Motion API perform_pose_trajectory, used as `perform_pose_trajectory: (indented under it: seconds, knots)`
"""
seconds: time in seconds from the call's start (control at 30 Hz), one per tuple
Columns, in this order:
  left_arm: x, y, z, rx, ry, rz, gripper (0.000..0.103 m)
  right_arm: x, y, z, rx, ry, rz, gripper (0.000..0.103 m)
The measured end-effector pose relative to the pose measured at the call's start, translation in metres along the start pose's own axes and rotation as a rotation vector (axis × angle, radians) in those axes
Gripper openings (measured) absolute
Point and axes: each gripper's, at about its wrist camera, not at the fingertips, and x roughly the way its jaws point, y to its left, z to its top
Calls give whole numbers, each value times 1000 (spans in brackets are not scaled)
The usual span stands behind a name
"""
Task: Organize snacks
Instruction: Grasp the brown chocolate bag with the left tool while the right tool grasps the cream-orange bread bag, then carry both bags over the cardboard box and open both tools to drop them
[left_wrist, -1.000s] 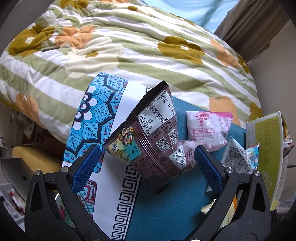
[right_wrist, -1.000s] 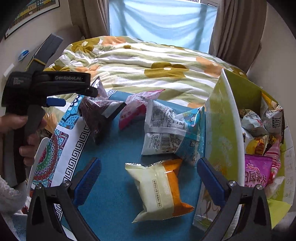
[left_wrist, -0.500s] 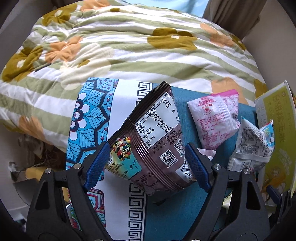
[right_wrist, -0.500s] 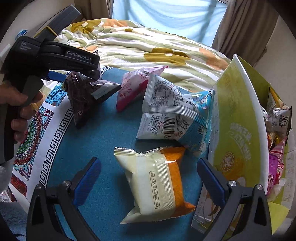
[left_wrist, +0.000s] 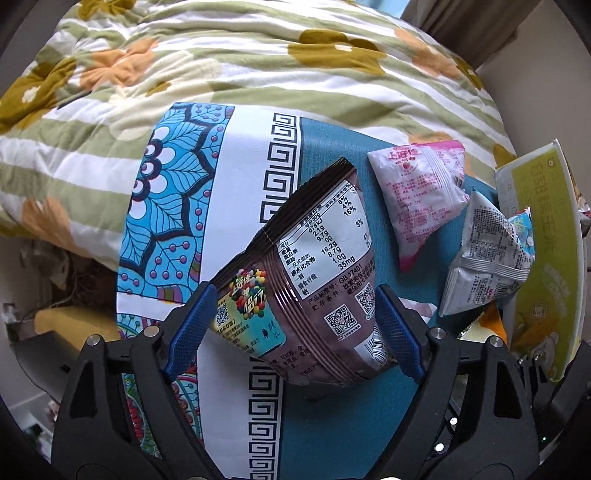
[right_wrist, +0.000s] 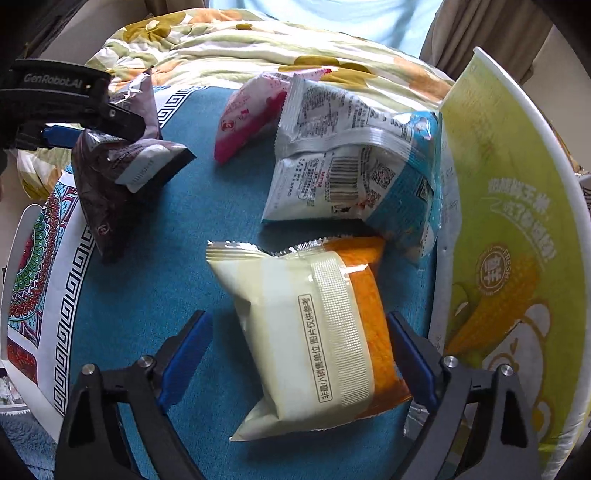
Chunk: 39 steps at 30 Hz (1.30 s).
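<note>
1. Partly, the left gripper (left_wrist: 293, 325) hides the brown snack bag (left_wrist: 314, 280) its jaws pinch above the tabletop (left_wrist: 332, 424).
2. Right gripper (right_wrist: 299, 354) jaws spread around the cream-orange packet (right_wrist: 314, 332), just beside the green box (right_wrist: 517, 258).

Dark maroon snack bag (left_wrist: 314, 280) with white nutrition panel and multicolour dots; pink-and-white packet (left_wrist: 417, 192); white-and-light-blue packet (right_wrist: 354, 162); cream-and-orange packet (right_wrist: 314, 332). Teal cloth (right_wrist: 147, 295) with white border, black Greek-key trim, blue leaf mandala. Quilt (left_wrist: 240, 55) striped green-white with ochre and orange flowers; box flap (right_wrist: 517, 221) yellow-green; blue gripper pads (left_wrist: 192, 325).
</note>
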Motion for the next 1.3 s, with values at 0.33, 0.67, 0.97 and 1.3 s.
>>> perform_pose_trajectory:
  seconds: [0.33,0.67,0.97,1.3]
  knots:
    - [9,11,-11,-100,-5,-63,76,9,-4,-8,-3,15,-10,68]
    - [-13,3,-14,-14,-56,-50,49,3,-11,-16,17,-7,10,58]
    - [-36,8,-28,9,-88,-65,40,-22,-4,-15,30,-70,18,57]
    - [-108,-11,-36,86,-210,-110,35,-88,-6,-15,59,-206,41,57]
